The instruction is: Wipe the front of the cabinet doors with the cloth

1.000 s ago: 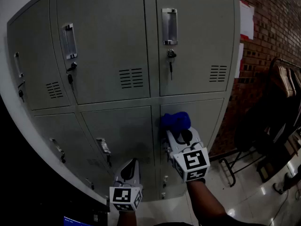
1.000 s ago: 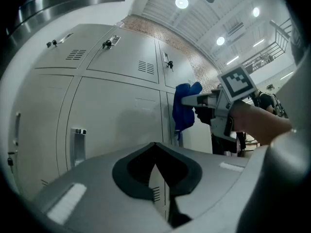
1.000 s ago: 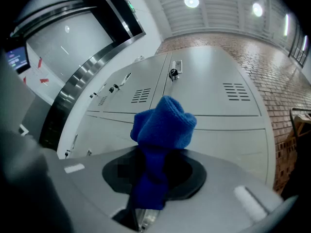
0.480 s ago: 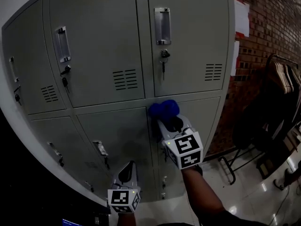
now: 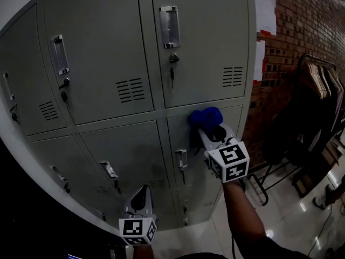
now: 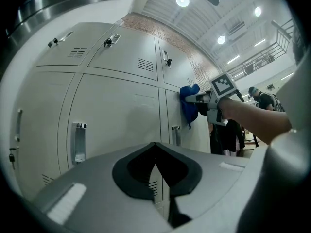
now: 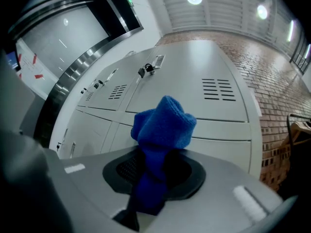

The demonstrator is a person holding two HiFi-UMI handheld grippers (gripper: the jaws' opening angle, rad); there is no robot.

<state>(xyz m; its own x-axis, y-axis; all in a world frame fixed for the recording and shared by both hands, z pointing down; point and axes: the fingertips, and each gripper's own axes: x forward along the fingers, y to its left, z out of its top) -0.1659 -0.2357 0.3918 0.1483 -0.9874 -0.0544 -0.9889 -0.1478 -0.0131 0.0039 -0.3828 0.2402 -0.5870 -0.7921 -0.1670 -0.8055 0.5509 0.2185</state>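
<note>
A blue cloth [image 5: 205,116] is bunched in my right gripper [image 5: 211,127], which is shut on it. The cloth presses against the top of the lower right door [image 5: 178,133] of the grey locker cabinet [image 5: 108,47]. In the right gripper view the cloth [image 7: 163,125] sticks out between the jaws of the right gripper [image 7: 153,178] towards the doors. My left gripper [image 5: 138,201] hangs low in front of the bottom doors, shut with nothing in it. From the left gripper [image 6: 158,166] the cloth [image 6: 188,105] shows against the door at the right.
Keys hang in the upper door locks [image 5: 172,72], and handles stick out of the lower doors [image 5: 180,158]. Right of the cabinet is a brick wall [image 5: 302,26] with papers on it. A clothes rack [image 5: 318,90] stands on the glossy floor [image 5: 291,220].
My right gripper has slid the cloth to the right along the top of the lower right door. The left gripper has stayed low and shut.
</note>
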